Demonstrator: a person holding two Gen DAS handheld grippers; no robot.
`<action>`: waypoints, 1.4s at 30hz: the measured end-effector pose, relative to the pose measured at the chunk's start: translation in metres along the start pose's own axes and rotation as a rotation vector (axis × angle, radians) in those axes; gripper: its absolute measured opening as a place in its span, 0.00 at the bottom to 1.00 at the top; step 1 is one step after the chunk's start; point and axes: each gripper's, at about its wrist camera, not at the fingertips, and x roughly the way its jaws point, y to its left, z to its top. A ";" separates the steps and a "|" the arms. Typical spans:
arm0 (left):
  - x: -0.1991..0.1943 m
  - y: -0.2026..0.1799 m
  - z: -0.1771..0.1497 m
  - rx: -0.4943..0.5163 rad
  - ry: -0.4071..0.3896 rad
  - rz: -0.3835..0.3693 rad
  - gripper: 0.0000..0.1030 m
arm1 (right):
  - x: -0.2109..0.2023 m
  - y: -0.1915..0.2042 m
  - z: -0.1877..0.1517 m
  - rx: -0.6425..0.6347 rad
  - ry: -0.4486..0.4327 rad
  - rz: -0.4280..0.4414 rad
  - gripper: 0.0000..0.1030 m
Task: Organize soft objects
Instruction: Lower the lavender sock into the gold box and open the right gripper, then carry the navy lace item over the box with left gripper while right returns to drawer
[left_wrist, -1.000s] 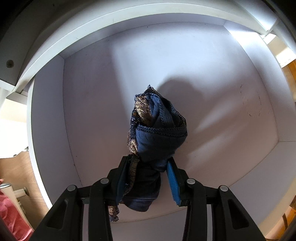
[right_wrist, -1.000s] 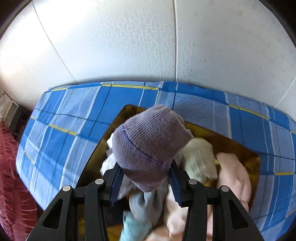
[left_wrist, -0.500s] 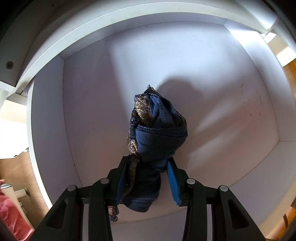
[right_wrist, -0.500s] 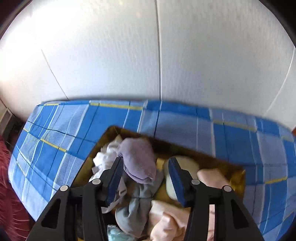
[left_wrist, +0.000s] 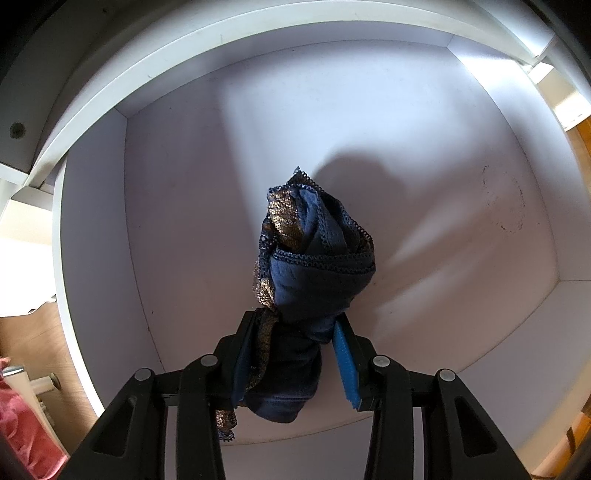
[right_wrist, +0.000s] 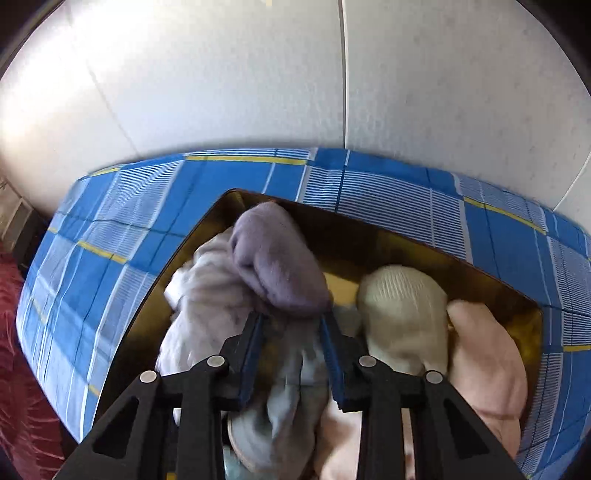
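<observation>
My left gripper (left_wrist: 293, 325) is shut on a dark blue lace-trimmed garment (left_wrist: 314, 258) with gold patches. It holds the garment inside a white drawer (left_wrist: 177, 206). My right gripper (right_wrist: 291, 317) is open over a brown box (right_wrist: 373, 236) full of soft items. A purple knit hat (right_wrist: 277, 258) lies in the box just ahead of the fingertips, loose. A grey cloth (right_wrist: 291, 391) shows between the fingers. A cream knit item (right_wrist: 402, 306) and a pink cloth (right_wrist: 487, 365) lie to the right.
The brown box sits on a blue checked bedsheet (right_wrist: 122, 206) against a white wall (right_wrist: 295, 74). A white cloth (right_wrist: 207, 280) lies at the box's left. A red fabric (left_wrist: 22, 428) and wooden floor (left_wrist: 29, 343) show left of the drawer.
My right gripper let go of the purple hat, which dropped into the box, then moved down closer to the pile. The left gripper and its garment have not moved.
</observation>
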 end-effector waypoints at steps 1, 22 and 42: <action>0.001 0.000 0.000 -0.001 0.000 -0.001 0.40 | -0.006 0.002 -0.007 -0.011 -0.003 0.007 0.31; -0.001 0.012 -0.011 -0.087 -0.041 -0.027 0.38 | -0.118 0.016 -0.273 -0.267 -0.179 0.072 0.41; -0.089 0.013 -0.066 -0.130 -0.224 -0.024 0.37 | -0.018 -0.013 -0.339 -0.054 0.334 -0.064 0.41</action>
